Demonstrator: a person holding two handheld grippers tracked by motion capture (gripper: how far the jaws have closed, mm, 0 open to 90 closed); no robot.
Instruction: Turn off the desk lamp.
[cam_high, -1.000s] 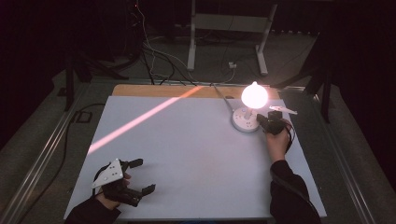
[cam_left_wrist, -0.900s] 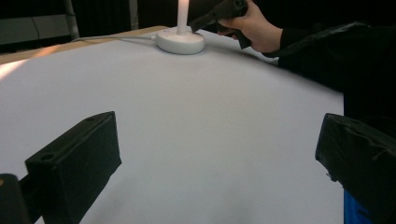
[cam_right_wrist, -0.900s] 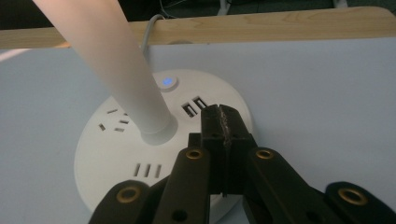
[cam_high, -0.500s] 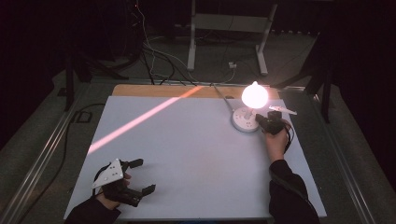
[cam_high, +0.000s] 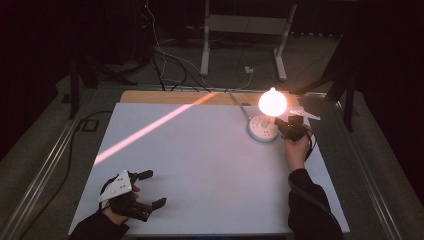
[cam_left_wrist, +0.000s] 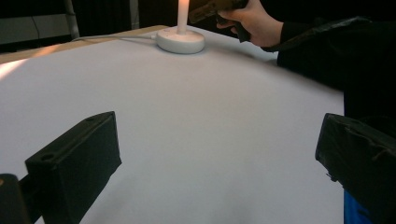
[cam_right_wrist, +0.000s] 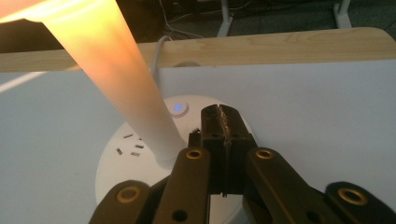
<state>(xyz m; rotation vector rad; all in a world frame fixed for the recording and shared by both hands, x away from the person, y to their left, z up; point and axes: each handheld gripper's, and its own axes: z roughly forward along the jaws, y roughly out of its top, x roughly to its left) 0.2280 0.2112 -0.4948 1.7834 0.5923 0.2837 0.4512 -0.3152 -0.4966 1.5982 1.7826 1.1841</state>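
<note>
No readable text, label, brand or number on anything.

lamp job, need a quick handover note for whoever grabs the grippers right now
Right gripper: jaws shut on nothing, tips over the lamp base, just short of its lit round button.
Left gripper: open, holding nothing, at the near left of the white table.
Lamp: at the far right of the table, glowing, cable running off the back edge.
Done: lamp is on.
Left: probably pull the right gripper clear, or press again if it should be off.
</note>
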